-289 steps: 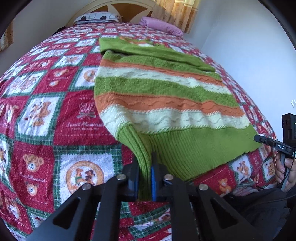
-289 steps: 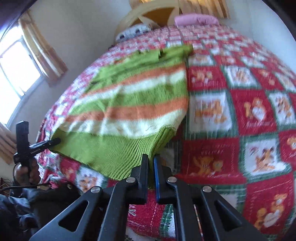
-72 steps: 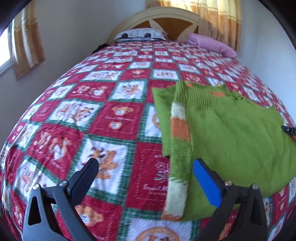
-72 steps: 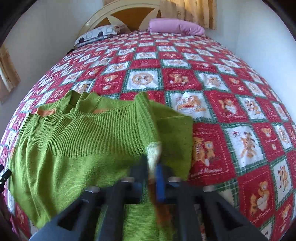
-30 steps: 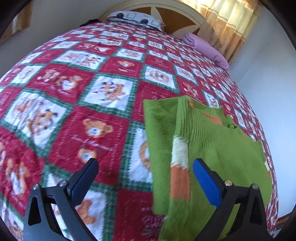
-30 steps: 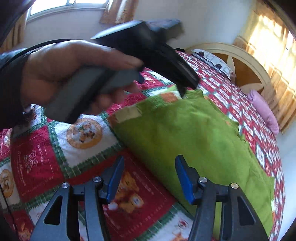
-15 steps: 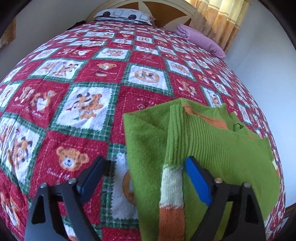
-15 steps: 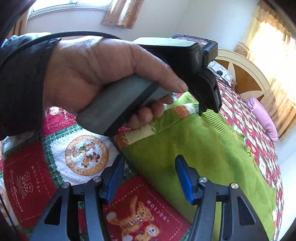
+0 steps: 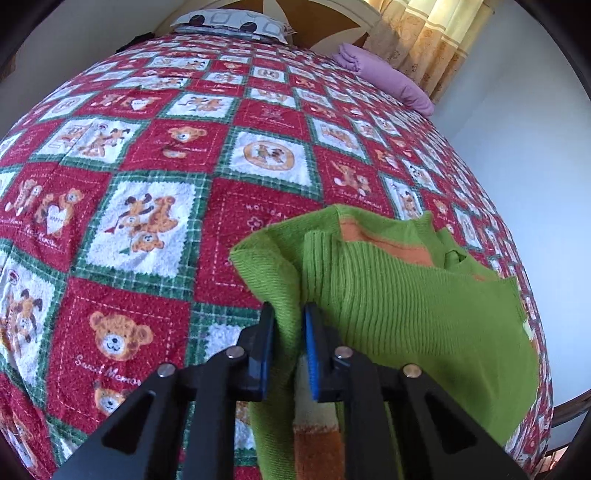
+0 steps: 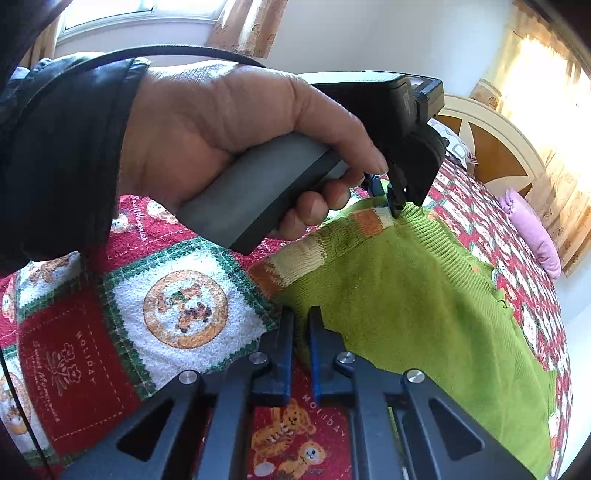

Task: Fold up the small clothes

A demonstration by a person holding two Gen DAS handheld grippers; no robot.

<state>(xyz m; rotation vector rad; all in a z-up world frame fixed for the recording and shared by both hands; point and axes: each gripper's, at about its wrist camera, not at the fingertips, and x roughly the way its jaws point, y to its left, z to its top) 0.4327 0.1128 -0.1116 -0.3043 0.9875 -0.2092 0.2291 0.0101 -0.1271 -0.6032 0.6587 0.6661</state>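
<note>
A green knit sweater (image 9: 406, 314) with orange and cream stripes lies folded on the bed. My left gripper (image 9: 288, 314) is at the sweater's left folded edge. Its jaws are closing, and the blue pads pinch a ridge of green fabric. In the right wrist view the same sweater (image 10: 406, 314) stretches away to the right, and my right gripper (image 10: 301, 321) is shut on its near edge. Above it a hand (image 10: 240, 122) holds the left gripper (image 10: 393, 206), whose tips bite the striped corner.
A red, green and white teddy-bear quilt (image 9: 147, 221) covers the bed. A patterned pillow (image 9: 229, 26) and a purple pillow (image 9: 388, 79) lie by the cream headboard (image 10: 491, 122). Curtains (image 9: 436, 40) hang behind. A black sleeve (image 10: 66, 147) and cable fill the upper left.
Both grippers stood open over the sweater a second ago. Now each has shut on its fabric. The left gripper slid forward onto the folded edge.
</note>
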